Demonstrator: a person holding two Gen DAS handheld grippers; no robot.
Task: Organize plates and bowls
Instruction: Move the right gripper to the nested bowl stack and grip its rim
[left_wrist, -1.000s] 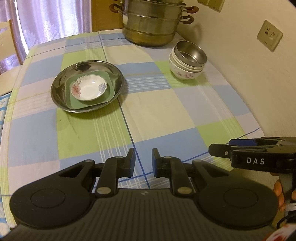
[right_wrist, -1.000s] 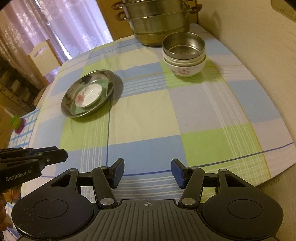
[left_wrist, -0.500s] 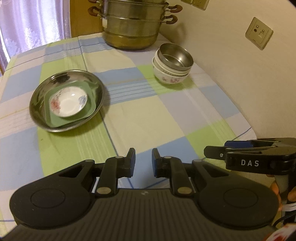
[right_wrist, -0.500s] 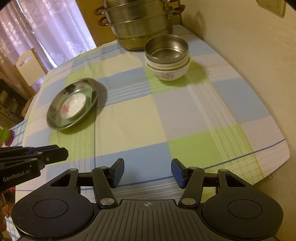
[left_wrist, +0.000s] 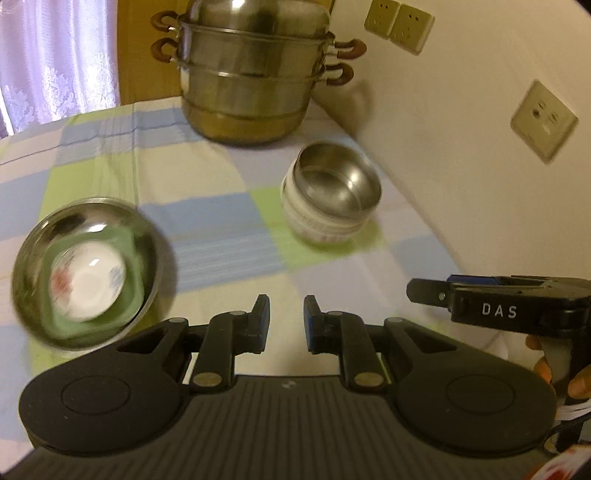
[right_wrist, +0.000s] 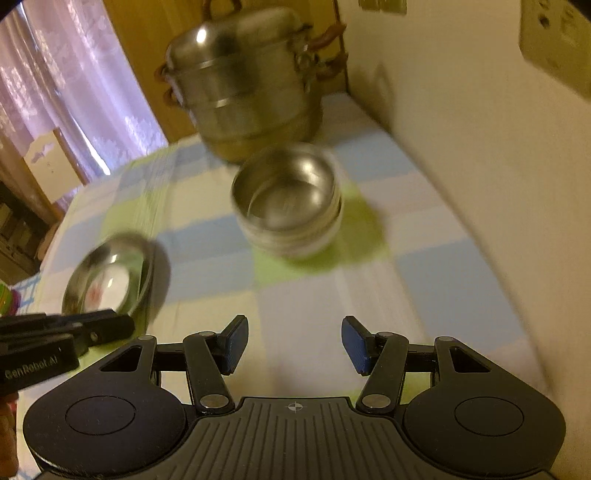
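- Both views have swung closer to the bowl stack (right_wrist: 288, 206), now mid-frame and blurred.
- Right claw (right_wrist: 293, 345) spread wide, left claw (left_wrist: 286, 321) slightly parted; both empty.
- Likely heading for the bowls.

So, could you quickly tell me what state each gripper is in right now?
Left gripper: open with a narrow gap, holding nothing.
Right gripper: open wide, holding nothing.
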